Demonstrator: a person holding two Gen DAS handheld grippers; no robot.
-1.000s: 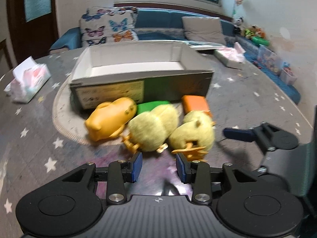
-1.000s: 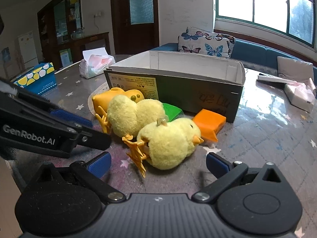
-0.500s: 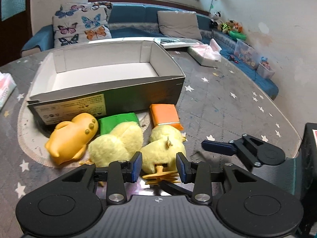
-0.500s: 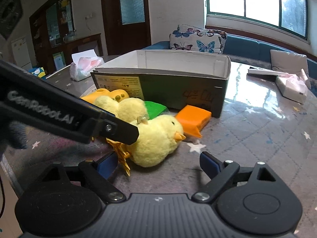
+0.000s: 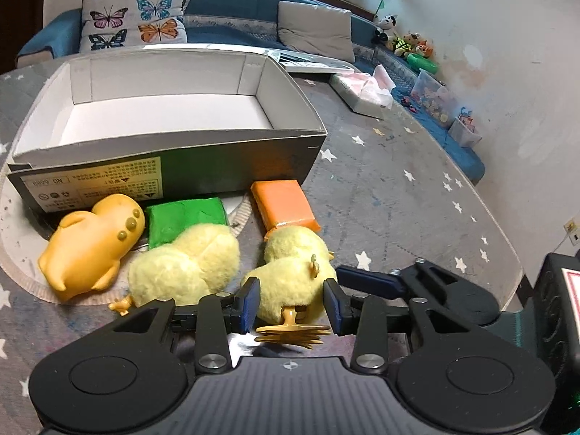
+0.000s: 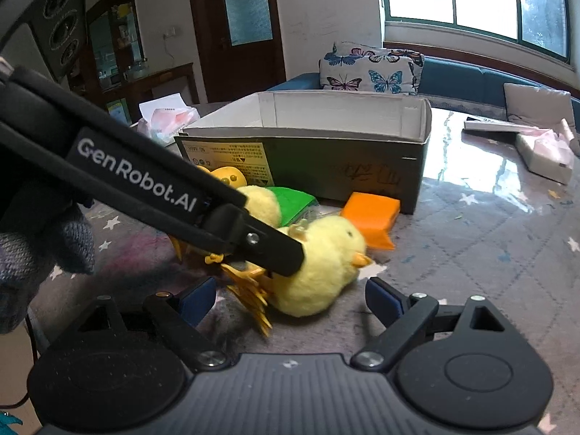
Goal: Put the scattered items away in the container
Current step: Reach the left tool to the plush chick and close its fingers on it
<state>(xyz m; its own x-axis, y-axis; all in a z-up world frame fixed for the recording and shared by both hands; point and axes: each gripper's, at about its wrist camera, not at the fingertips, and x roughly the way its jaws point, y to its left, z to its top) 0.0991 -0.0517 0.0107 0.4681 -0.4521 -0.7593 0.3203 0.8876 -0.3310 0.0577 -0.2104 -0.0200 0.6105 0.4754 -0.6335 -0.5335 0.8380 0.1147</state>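
Left wrist view: left tool (image 5: 291, 304) has its pads on both flanks of the near fuzzy yellow chick (image 5: 293, 275), clenched on it or v. close; chick lies on the bench (image 5: 398, 210), orange plastic feet pointing at cam. Right tool (image 6: 290, 299) released, jaws wide, sitting just behind the same chick (image 6: 322, 264); the left tool's black arm crosses its view and blocks the chick's rear. 2nd plush chick (image 5: 185, 264) touching on the left, then a smooth glossy yellow-orange duck toy (image 5: 90, 243). Green block (image 5: 185, 217) and orange block (image 5: 286, 203), both soft-edged rectangular slabs, lie between toys and container. Container = cardboard box (image 5: 174, 166), dark outside w/ printed label, white inside, nothing in it, open top. Bench cover grey w/ white stars. Tissue pack (image 5: 366, 88) far right, butterfly cushion (image 5: 134, 18) on sofa behind.
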